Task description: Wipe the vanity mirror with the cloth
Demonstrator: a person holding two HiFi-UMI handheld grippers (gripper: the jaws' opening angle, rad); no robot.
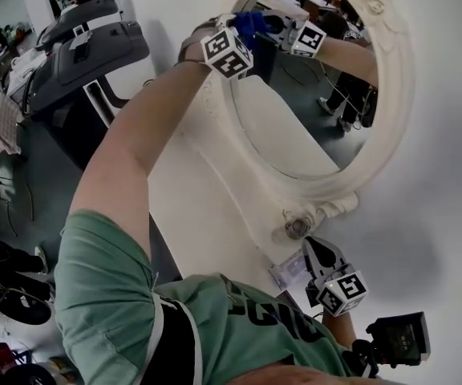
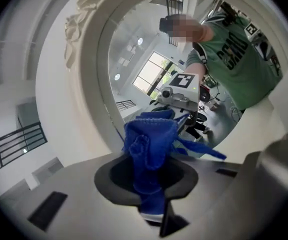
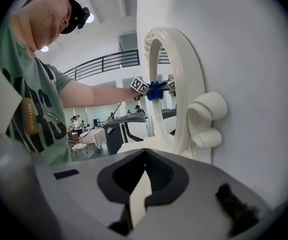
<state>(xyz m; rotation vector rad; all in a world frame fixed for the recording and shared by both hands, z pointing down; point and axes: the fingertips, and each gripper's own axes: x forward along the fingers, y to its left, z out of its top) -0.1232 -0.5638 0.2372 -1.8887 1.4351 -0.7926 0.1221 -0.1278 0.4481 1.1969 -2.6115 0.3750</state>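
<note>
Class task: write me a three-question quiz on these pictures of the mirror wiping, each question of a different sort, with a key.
1. True or false: the right hand-held gripper holds the cloth.
2. Where is the cloth? A: at the glass of the mirror, near its frame. B: on the table. C: on the floor.
3. Fill in: the cloth's colour is ____.

Key
1. False. The left hand-held gripper is shut on it; the right one's jaws are together with nothing between them.
2. A.
3. Blue.
</note>
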